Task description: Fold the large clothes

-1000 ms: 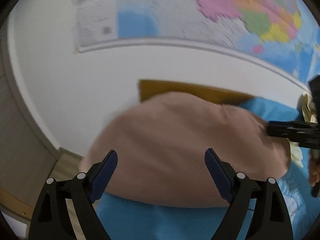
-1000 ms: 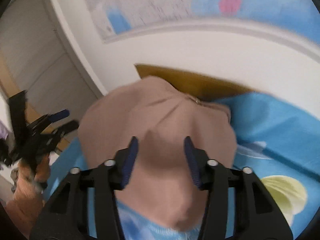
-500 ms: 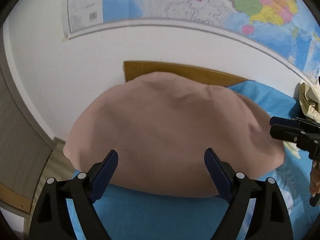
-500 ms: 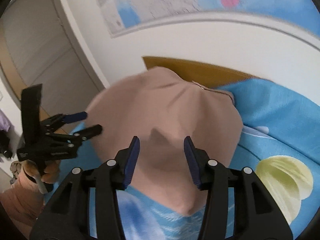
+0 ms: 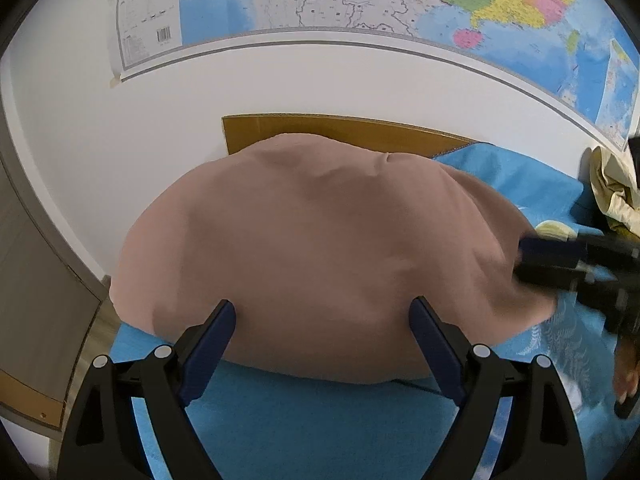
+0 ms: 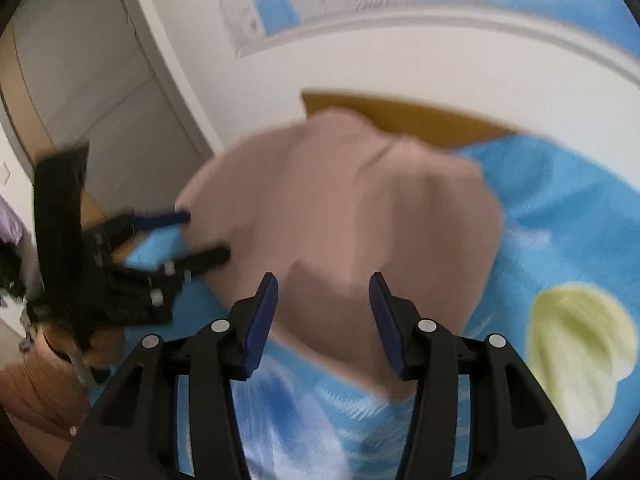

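Blue bedsheet (image 5: 320, 420) bears tan garment (image 5: 320, 248) ahead of left claw (image 5: 322, 344).

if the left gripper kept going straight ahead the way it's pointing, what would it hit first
Most likely the tan garment, spread on the blue sheet right ahead of the open left gripper. Depth is unclear, so it might touch the sheet first.
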A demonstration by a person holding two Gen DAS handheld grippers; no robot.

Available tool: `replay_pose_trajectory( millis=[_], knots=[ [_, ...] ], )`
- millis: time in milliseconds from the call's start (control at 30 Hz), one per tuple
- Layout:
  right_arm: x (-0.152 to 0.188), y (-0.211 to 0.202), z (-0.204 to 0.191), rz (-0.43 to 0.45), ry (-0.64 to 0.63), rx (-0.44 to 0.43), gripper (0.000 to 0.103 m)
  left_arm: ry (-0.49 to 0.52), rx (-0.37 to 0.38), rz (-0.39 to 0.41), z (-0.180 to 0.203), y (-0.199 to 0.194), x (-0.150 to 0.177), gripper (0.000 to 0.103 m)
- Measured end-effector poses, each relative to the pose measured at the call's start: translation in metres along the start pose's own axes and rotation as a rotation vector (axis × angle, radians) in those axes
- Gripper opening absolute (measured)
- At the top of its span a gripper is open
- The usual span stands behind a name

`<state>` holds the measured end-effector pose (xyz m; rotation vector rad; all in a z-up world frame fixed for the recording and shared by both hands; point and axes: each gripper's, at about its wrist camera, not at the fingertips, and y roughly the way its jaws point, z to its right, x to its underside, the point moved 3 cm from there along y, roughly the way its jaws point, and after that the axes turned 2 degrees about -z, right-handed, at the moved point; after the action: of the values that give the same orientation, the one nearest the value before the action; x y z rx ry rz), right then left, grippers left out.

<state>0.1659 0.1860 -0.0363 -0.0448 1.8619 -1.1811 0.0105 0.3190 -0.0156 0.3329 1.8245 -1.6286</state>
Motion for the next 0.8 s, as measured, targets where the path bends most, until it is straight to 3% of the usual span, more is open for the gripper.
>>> replay_pose_trajectory(
  millis=[200, 333, 400, 667, 800],
  knots=[
    [-0.038, 0.02, 0.019, 0.027, 0.065, 0.049, 0.048, 0.011, 0.003, -0.027, 0.008, 0.014, -0.003, 0.088],
    [-0.039, 0.06, 0.027, -0.079, 0.053, 0.106, 0.047, 0.031, -0.002, -0.044, 0.012, 0.021, -0.001, 0.091],
    [-0.034, 0.068, 0.029, -0.08, 0.05, 0.122, 0.047, 0.029, 0.004, -0.049, 0.011, 0.022, -0.001, 0.091],
    [-0.011, 0.015, 0.02, 0.015, 0.049, 0.067, 0.05, 0.02, -0.013, 0.025, 0.015, -0.003, -0.001, 0.091],
    [0.012, -0.012, 0.01, 0.081, 0.019, 0.076, 0.065, -0.011, -0.021, 0.08, 0.022, -0.024, 0.003, 0.096]
  ],
)
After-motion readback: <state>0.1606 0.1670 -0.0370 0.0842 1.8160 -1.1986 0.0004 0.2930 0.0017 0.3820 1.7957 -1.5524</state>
